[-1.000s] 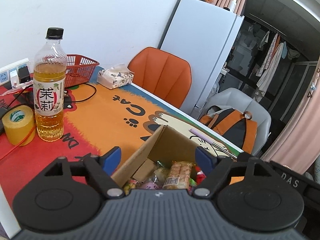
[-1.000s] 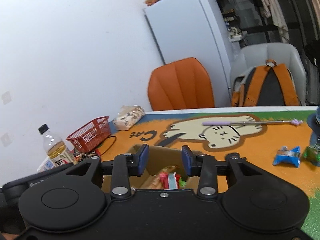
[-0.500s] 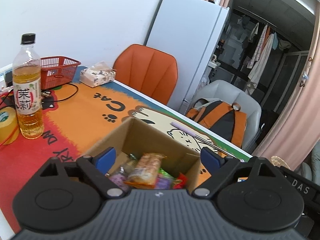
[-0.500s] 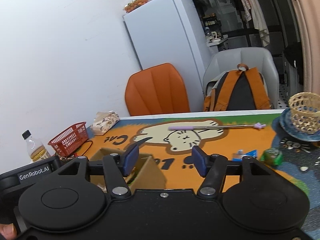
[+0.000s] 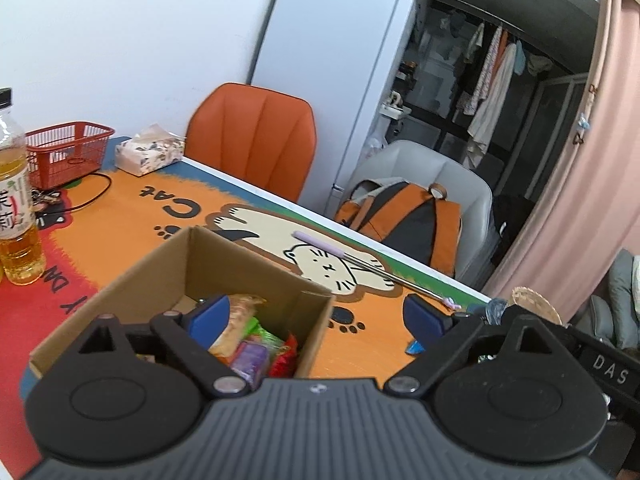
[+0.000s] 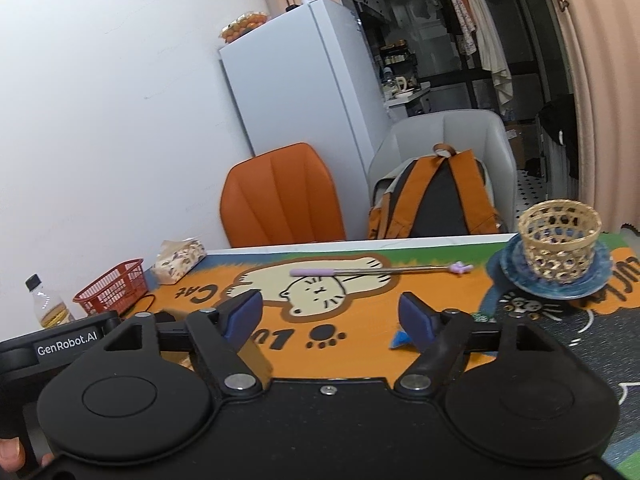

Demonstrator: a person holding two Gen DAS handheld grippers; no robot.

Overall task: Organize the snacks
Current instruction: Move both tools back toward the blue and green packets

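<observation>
Both tongs, left (image 5: 316, 316) and right (image 6: 330, 314), just widened with nothing between them, hover apart over the desk (image 5: 120, 216), the snack-filled cardboard box (image 5: 168, 264) sitting below the left pair.

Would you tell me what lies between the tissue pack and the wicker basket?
The purple-handled telescopic stick, seen in the right wrist view.

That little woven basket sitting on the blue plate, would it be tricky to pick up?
The woven basket looks open-weave and empty, so probably light. Its thin walls may flex under a squeeze. Resting loose on the blue plate, it would likely slide if nudged.
</observation>
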